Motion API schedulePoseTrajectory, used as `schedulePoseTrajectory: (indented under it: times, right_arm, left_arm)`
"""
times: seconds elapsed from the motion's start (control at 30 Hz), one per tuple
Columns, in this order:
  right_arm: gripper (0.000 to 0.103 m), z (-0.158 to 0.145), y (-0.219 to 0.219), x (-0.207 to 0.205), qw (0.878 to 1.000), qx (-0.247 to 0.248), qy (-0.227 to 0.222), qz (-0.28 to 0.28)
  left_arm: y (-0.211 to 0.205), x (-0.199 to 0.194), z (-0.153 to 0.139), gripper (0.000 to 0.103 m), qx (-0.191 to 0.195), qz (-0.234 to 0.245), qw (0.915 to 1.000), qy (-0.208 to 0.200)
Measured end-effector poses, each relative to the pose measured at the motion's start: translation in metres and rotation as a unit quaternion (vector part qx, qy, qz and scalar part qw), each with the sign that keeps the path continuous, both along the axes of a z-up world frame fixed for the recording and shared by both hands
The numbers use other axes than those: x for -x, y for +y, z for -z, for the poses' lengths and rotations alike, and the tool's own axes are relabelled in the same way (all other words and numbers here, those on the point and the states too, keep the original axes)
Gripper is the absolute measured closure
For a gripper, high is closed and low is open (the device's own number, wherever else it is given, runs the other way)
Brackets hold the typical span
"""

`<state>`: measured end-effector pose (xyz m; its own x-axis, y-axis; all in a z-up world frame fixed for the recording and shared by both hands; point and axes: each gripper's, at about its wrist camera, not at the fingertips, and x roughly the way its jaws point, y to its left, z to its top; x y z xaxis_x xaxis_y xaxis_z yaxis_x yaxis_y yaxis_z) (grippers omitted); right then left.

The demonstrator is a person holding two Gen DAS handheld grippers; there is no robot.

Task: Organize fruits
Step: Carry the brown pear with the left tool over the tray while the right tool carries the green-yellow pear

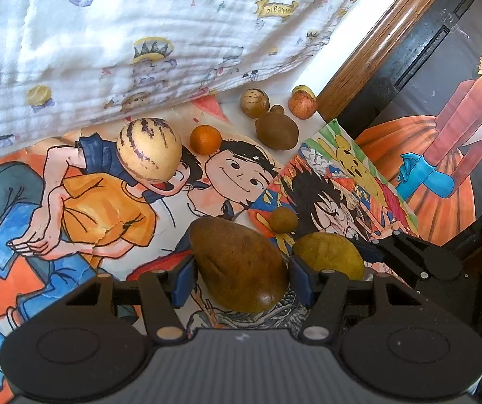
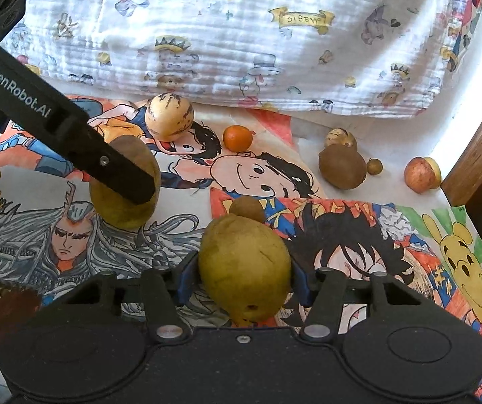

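My left gripper [image 1: 244,279] is shut on a brown oval fruit [image 1: 237,266], blue pads against both its sides. In the right wrist view its black finger [image 2: 119,171] lies across that fruit [image 2: 126,202]. My right gripper [image 2: 244,279] is shut on a yellow-green fruit [image 2: 244,269], which shows just right of the brown one in the left wrist view [image 1: 328,256]. Both fruits sit low over the cartoon drawings [image 2: 72,242]. Loose fruits lie beyond: a striped pale melon [image 1: 150,149], an orange [image 1: 205,138], a brown kiwi-like fruit [image 1: 276,129] and a red apple [image 1: 303,104].
A small brown round fruit [image 2: 247,208] sits just ahead of the right gripper. A small striped fruit [image 2: 340,138] is behind the kiwi-like one. A white printed cloth [image 2: 241,33] rises at the back. A wooden edge [image 1: 368,50] runs along the right.
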<state>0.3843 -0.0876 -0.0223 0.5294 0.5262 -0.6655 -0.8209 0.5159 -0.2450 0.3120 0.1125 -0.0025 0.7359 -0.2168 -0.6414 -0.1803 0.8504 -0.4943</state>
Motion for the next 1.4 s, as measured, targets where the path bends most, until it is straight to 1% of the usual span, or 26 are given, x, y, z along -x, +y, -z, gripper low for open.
schedulePoseTrajectory:
  times: [0.2,0.33,0.57,0.77,0.9,1.0,1.2,1.4]
  right_arm:
    - [0.047,-0.001,-0.005,0.003,1.000,-0.017,0.007,0.021]
    - [0.047,-0.005,-0.013,0.008,0.998,-0.044,0.022,0.033]
    - [0.047,-0.019,-0.026,0.037,0.997,-0.073,0.017,0.029]
    - [0.047,-0.035,-0.055,0.067,0.995,-0.097,0.010,0.036]
    - [0.047,-0.042,-0.083,0.084,0.992,-0.108,0.007,0.060]
    - [0.047,-0.041,-0.107,0.095,0.990,-0.113,0.008,0.085]
    - [0.047,-0.028,-0.149,0.111,0.984,-0.109,0.012,0.141]
    - [0.047,-0.016,-0.173,0.126,0.979,-0.103,-0.002,0.177]
  left_arm:
    - [-0.002,0.002,-0.001,0.040,-0.007,0.001,1.0000,-0.004]
    - [-0.003,0.008,0.000,0.040,-0.009,0.003,0.9999,-0.012]
    - [-0.007,0.016,-0.005,0.041,-0.006,0.008,0.9997,-0.022]
    - [-0.019,0.022,-0.013,0.041,-0.011,0.020,0.9993,-0.030]
    - [-0.033,0.028,-0.017,0.041,-0.010,0.033,0.9989,-0.032]
    - [-0.047,0.034,-0.020,0.041,-0.010,0.047,0.9982,-0.035]
    - [-0.079,0.043,-0.026,0.041,-0.006,0.077,0.9961,-0.043]
    - [-0.113,0.046,-0.024,0.041,-0.004,0.108,0.9935,-0.038]
